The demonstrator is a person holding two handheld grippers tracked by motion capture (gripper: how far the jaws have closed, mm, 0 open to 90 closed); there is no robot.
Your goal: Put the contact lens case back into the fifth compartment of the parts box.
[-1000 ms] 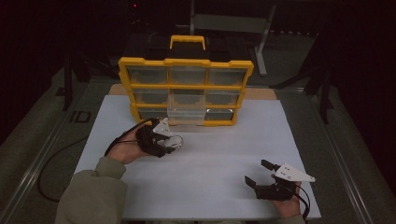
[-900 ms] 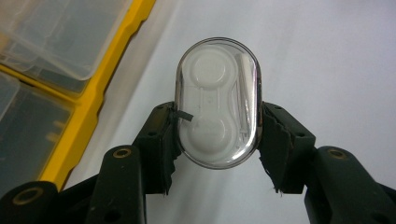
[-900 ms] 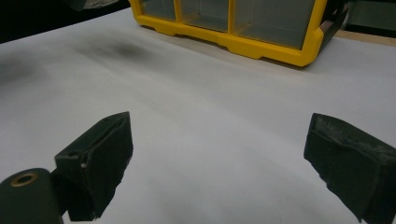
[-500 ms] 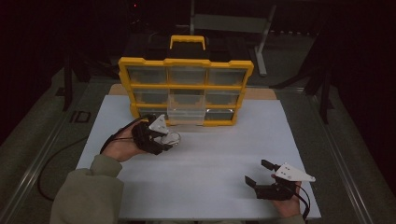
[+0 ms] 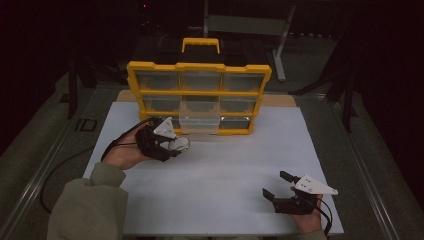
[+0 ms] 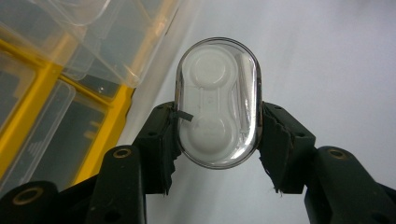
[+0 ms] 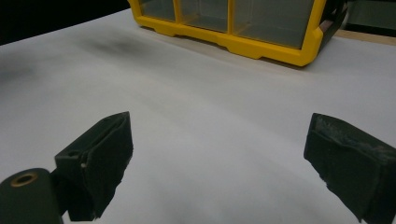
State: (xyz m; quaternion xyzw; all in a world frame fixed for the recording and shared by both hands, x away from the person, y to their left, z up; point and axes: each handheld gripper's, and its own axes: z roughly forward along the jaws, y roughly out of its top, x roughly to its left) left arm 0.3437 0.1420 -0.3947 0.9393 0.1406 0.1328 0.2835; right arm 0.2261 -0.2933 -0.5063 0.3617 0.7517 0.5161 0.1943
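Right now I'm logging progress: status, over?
Left gripper shut on clear oval plastic case. Right gripper open. Clear drawer of yellow organiser pulled out. Nothing between.

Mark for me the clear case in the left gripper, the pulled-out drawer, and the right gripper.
contact lens case (image 6: 217,102), left gripper view, middle of its clear lid.
open drawer (image 5: 199,124), high view, its clear front wall.
right gripper (image 5: 278,185), high view, midway between fingertips.

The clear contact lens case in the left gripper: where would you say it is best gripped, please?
Across its narrow waist, as the left gripper does now: the contact lens case is an elongated oval, so its long, nearly straight sides give the pads flat contact. Its rounded ends would probably slip.
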